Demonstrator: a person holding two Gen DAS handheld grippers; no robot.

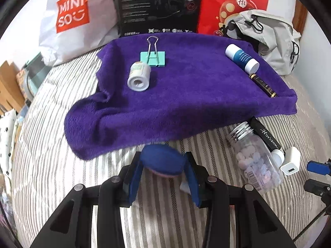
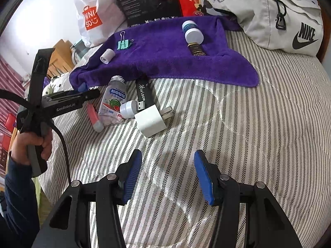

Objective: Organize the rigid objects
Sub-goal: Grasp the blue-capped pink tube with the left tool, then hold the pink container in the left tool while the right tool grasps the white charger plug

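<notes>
On the striped bedcover point(image 2: 238, 124) a purple towel point(image 1: 186, 95) lies spread, and everything else is placed by it. Toward the towel's far left sit a mint-green binder clip point(image 1: 153, 56) and, just nearer than it, a small white roll of tape point(image 1: 139, 76) on its side. Near the towel's right edge a white-and-blue bottle point(image 1: 242, 57) lies on its side, with a dark gold-trimmed tube point(image 1: 263, 85) just beyond its cap end.

Just off the towel's near edge, on the bedcover, a clear candy bottle point(image 2: 112, 101) with a silver screw cap lies among a black "Horizon" stick point(image 2: 144, 94), a small white USB plug-in piece point(image 2: 132, 107) and a white charger cube point(image 2: 152, 121); these four lie bunched together, touching or nearly so.

The left gripper point(image 1: 163, 165) sits at the towel's near edge with its blue pads closed onto a round blue object with a pinkish underside point(image 1: 161, 160); what that object is cannot be told. A hand point(image 2: 39, 144) holds this gripper's grip in the right wrist view.

The right gripper point(image 2: 168, 173) hovers over bare bedcover, well short of the towel, its jaws spread wide with nothing between them.

Behind the towel stand a white Miniso bag point(image 1: 70, 14), a black box point(image 1: 159, 6) and a red bag point(image 1: 233, 2), with a grey Nike backpack point(image 2: 269, 14) at the towel's far right corner.
</notes>
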